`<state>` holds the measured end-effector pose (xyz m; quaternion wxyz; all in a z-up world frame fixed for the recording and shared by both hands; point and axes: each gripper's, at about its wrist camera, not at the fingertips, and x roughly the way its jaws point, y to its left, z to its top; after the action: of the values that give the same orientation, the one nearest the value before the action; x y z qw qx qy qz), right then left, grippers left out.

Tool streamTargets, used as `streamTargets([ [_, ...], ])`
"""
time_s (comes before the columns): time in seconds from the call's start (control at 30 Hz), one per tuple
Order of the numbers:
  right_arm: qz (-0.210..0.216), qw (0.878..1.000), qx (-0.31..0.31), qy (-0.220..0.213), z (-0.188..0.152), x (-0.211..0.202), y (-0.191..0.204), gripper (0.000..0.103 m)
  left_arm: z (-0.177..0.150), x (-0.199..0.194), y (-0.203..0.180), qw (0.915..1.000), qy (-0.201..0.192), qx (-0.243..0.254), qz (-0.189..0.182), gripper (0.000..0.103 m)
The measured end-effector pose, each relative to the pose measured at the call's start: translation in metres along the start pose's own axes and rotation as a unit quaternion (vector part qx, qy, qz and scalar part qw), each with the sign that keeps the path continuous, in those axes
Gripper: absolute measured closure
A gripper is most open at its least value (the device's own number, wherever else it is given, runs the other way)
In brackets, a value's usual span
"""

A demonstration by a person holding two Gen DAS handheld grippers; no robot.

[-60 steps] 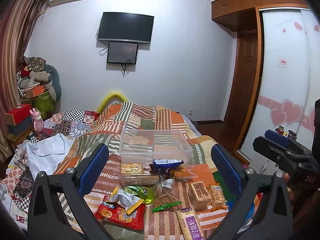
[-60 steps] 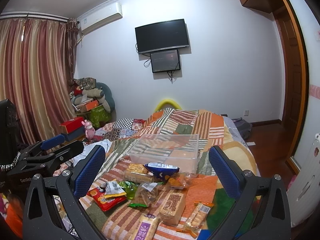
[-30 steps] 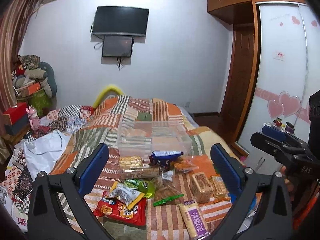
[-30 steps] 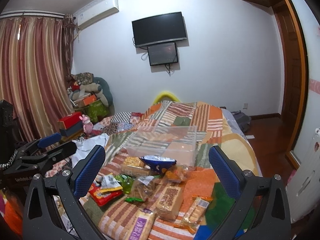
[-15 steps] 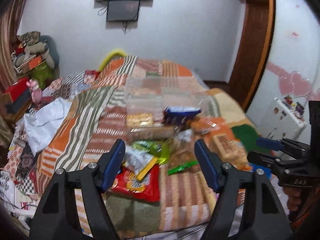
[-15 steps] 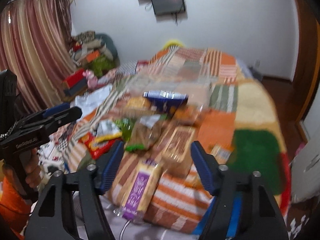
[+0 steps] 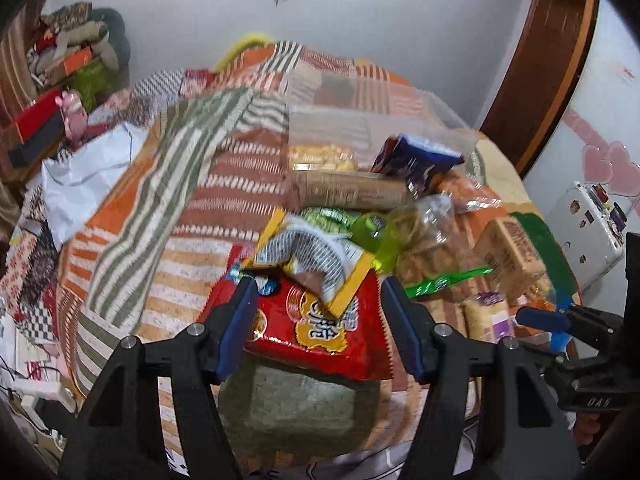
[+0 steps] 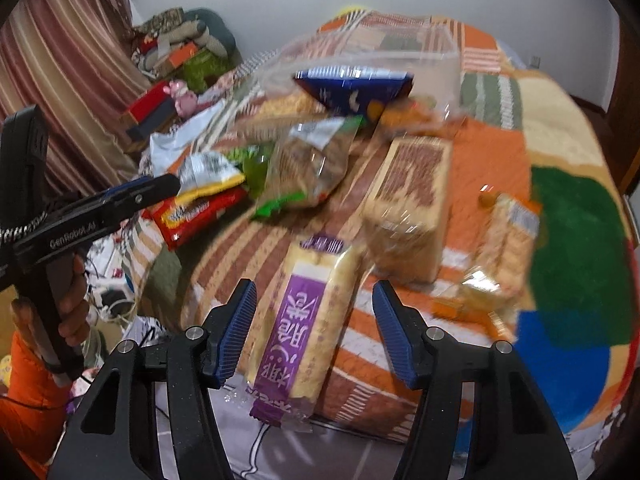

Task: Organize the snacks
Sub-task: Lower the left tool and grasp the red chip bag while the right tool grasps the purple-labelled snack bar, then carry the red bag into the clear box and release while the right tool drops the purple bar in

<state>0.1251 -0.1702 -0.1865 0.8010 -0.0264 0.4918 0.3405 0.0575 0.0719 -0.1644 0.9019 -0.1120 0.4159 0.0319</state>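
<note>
Jaws spread on both: my left gripper [image 7: 316,320] frames the flat red crinkle-edged snack bag [image 7: 316,332], touching nothing I can see. A yellow-bordered foil packet [image 7: 316,256] covers that bag's far end. My right gripper [image 8: 312,332] straddles the long purple-labelled cracker sleeve [image 8: 304,320], whose near end overhangs the patchwork quilt [image 8: 496,152]. Beyond, motion blur smears the clear plastic bin [image 8: 380,48], so I cannot make out its contents.
</note>
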Motion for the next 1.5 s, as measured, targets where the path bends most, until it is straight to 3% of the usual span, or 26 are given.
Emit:
streamTargets([
  [0.07,-0.001,1.000,-0.003,0.012,-0.001,0.007,0.001,0.046,-0.003,0.008,0.005,0.9999,0.011,-0.007,0.000,0.034],
  [0.23,-0.015,0.999,-0.024,0.015,0.002,0.012,0.004,0.048,-0.008,0.018,0.013,0.9997,0.014,-0.020,0.005,0.012],
  [0.3,-0.024,0.999,-0.035,0.015,0.004,0.013,0.005,0.056,-0.008,0.022,0.013,0.9996,0.021,-0.018,0.006,0.009],
  [0.4,-0.018,0.999,-0.037,0.010,0.010,0.015,0.005,0.060,-0.009,0.030,0.014,0.9994,0.029,-0.009,0.018,0.008],
  [0.53,-0.008,1.000,-0.029,0.001,0.014,0.018,0.006,0.060,-0.009,0.038,0.019,0.9992,0.031,-0.009,0.021,0.000],
  [0.73,0.001,1.000,-0.020,-0.017,0.022,0.016,0.009,0.061,-0.011,0.057,0.036,0.9961,0.067,-0.056,-0.009,0.000],
  [0.9,0.003,0.999,-0.020,-0.036,0.024,0.008,0.014,0.061,-0.011,0.059,0.039,0.9959,0.058,-0.068,-0.013,0.000],
  [0.97,0.004,0.999,-0.020,-0.042,0.027,0.005,0.013,0.061,-0.013,0.056,0.040,0.9968,0.043,-0.066,-0.014,0.008],
  [1.13,0.005,0.998,-0.016,-0.061,0.031,-0.004,0.013,0.061,-0.012,0.038,0.042,0.9970,0.019,-0.069,-0.030,0.046],
  [1.23,0.006,0.997,-0.015,-0.073,0.036,-0.010,0.013,0.061,-0.008,0.027,0.045,0.9961,0.013,-0.077,-0.041,0.060],
  [1.4,0.005,0.995,-0.016,-0.094,0.042,-0.019,0.014,0.061,-0.001,0.002,0.038,0.9973,-0.011,-0.059,-0.042,0.077],
  [1.5,0.002,0.994,-0.016,-0.107,0.047,-0.027,0.010,0.061,0.003,-0.014,0.028,0.9985,-0.034,-0.034,-0.028,0.078],
])
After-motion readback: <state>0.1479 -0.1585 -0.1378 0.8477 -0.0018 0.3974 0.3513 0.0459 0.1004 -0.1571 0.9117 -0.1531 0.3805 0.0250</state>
